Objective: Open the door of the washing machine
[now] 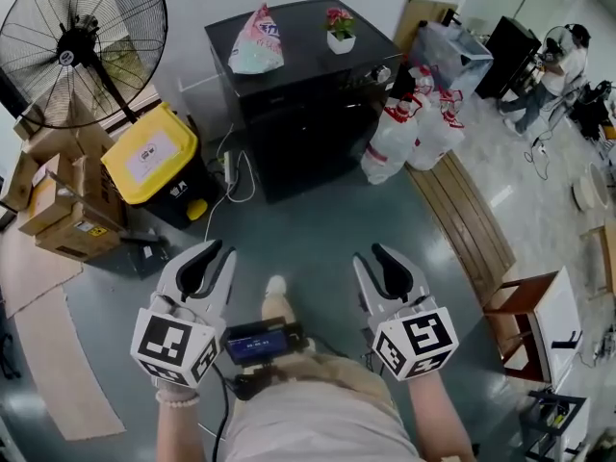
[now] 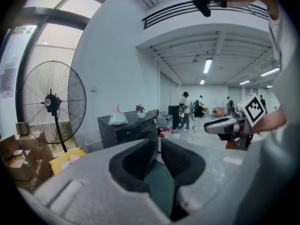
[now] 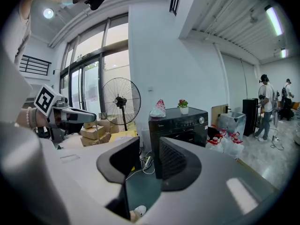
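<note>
Nearest, left gripper [image 1: 214, 255] and right gripper [image 1: 378, 258] sit at 7 and 5 o'clock, jaws partway apart and empty. Washing machine [image 1: 303, 114] stands well apart at 12 o'clock, its door handle not discernible. Best to close in squarely, then find the handle before gripping.

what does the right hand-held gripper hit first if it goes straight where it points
Probably the lower front of the black washing machine: the right hand-held gripper aims at it with open air between. Tilted slightly down, it might touch the floor cables first; depth is unclear.
</note>
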